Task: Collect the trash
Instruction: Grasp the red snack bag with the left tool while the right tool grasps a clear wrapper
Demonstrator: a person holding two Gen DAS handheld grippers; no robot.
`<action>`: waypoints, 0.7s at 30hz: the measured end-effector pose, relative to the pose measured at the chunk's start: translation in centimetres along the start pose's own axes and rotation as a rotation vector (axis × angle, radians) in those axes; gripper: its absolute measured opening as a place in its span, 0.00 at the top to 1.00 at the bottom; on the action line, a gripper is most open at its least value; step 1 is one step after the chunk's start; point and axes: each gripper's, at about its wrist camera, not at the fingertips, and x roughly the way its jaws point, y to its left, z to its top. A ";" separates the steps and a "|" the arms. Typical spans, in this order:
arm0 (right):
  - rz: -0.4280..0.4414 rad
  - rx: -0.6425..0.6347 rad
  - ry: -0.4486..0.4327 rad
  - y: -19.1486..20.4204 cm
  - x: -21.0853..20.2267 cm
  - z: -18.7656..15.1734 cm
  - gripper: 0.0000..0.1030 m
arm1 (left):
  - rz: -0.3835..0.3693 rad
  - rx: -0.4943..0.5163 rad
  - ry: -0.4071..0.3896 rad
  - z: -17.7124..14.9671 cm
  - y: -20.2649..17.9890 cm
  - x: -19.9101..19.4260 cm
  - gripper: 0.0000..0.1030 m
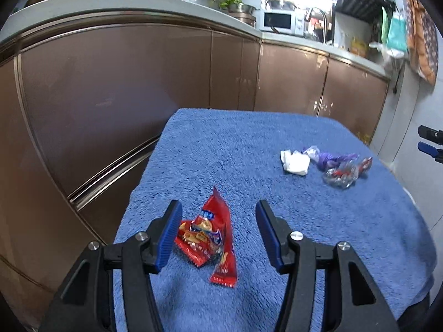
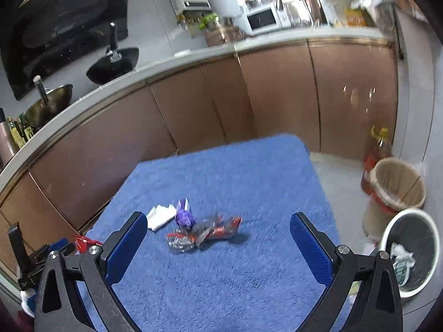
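A red snack wrapper lies on the blue towel. My left gripper hovers just above it, open, the wrapper between the blue pads but untouched. Farther right lie a white tissue, a purple wrapper and a crumpled clear-and-red wrapper. In the right wrist view my right gripper is open above the towel, with the tissue, purple wrapper and clear-and-red wrapper ahead of it. The left gripper shows at the lower left, beside the red wrapper.
Brown kitchen cabinets under a white counter curve behind the towel-covered table. On the floor to the right stand a white bin with a black liner holding trash, a beige-lined bin and oil bottles.
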 end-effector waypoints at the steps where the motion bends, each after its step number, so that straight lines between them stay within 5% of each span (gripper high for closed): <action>1: 0.008 0.017 0.021 -0.4 0.9 -0.2 0.00 | 0.002 0.003 0.008 0.0 -0.1 0.7 0.48; 14: 0.074 0.157 0.192 -4.3 8.9 -1.8 0.16 | -0.016 -0.075 0.071 -0.5 1.1 5.7 0.50; 21: 0.128 0.199 0.237 -5.3 11.7 -1.9 0.37 | -0.052 -0.114 0.112 -0.6 1.2 7.1 0.67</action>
